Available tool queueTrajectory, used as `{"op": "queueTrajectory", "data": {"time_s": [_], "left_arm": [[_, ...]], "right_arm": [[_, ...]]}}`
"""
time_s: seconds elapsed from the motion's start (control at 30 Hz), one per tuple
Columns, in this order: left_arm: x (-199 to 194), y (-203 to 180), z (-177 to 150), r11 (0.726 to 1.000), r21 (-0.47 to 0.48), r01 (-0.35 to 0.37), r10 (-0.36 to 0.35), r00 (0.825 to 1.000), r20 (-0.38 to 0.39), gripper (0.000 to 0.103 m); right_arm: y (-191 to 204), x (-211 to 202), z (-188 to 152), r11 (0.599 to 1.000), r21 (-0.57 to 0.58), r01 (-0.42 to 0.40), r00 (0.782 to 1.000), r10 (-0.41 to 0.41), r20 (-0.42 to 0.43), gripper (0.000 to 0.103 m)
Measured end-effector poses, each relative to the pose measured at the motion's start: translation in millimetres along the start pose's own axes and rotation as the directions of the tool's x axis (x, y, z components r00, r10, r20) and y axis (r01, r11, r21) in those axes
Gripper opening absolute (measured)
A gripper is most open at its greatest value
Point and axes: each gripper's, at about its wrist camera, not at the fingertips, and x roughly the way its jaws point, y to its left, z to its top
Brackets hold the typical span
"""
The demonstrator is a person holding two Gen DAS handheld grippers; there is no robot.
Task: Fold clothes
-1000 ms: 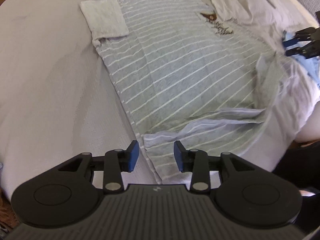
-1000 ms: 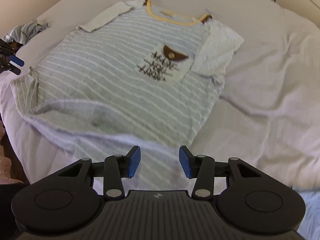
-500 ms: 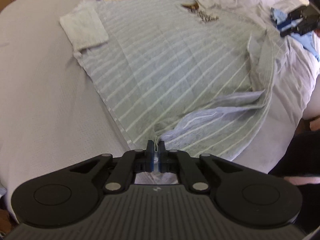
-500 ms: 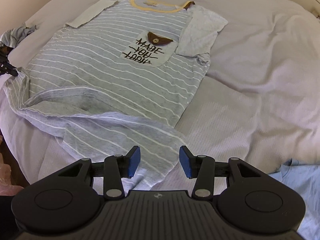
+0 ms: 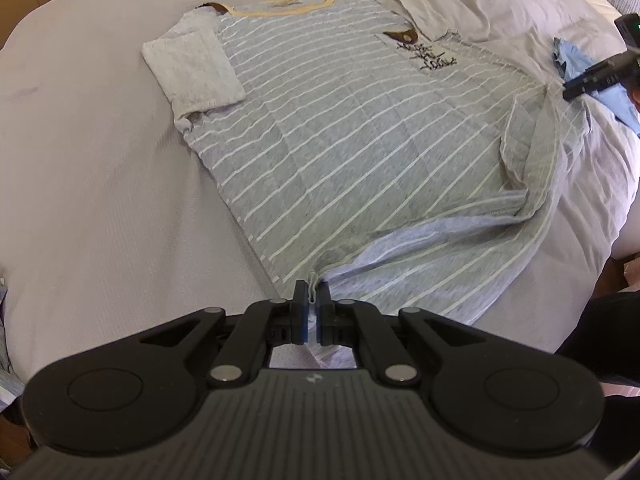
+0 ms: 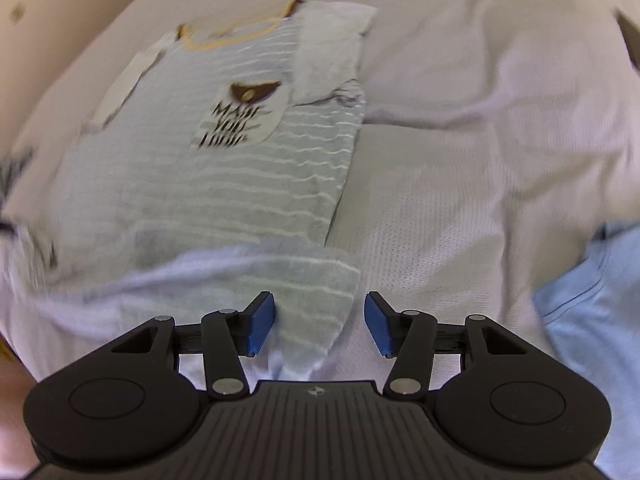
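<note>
Left gripper (image 5: 313,304) clenched on striped t-shirt (image 5: 352,128) hem corner. Right gripper (image 6: 320,326) released, fingers spread over the shirt's other hem corner

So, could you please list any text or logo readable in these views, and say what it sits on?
"MADE YOU LOOK" (struck through; only "MA…" and "YOU" are fairly clear, the rest blurred): pocket of the striped T-shirt.
Small embossed logo, not legible: body of the right tongs and the left tongs.

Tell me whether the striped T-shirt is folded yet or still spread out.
Mostly spread. The striped T-shirt lies face up on the bed, both sleeves out; only the hem is rumpled, one corner pinched in the left gripper.
</note>
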Motion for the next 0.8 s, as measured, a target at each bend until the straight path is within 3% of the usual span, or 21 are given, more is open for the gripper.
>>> {"op": "queueTrajectory", "data": {"time_s": [0.07,0.1,0.2,0.23,0.4,0.57,0.8], "left_arm": [[1,-1,-1,1.000,0.008,-0.010,0.010,1.000,-0.013,0.001],[0,-2,-1,1.000,0.007,-0.013,0.013,1.000,-0.016,0.001],[-4,-3,0,1.000,-0.004,-0.017,0.017,1.000,-0.020,0.001],[-5,-3,1,1.000,-0.006,-0.021,0.020,1.000,-0.021,0.001],[-33,-1,15,0.996,-0.034,-0.084,0.085,0.996,0.018,0.001],[-71,15,36,0.979,-0.127,-0.159,0.173,0.980,0.102,0.001],[-67,38,83,0.972,-0.136,-0.193,0.216,0.960,0.178,0.001]], "right_arm": [[-7,3,4,0.998,0.060,-0.025,1.000,0.025,0.003,0.051],[-10,3,5,0.996,0.086,-0.031,1.000,0.031,0.002,0.046],[-12,-1,7,0.991,0.130,-0.042,0.999,0.042,0.003,0.008],[-11,-5,8,0.991,0.126,-0.040,0.999,0.040,0.006,0.004],[4,-36,17,0.998,0.051,-0.020,0.998,0.017,0.055,0.002],[12,-76,37,0.999,-0.029,0.015,0.988,-0.011,0.155,0.001],[9,-86,87,0.998,-0.058,0.039,0.966,-0.023,0.256,0.000]]}}
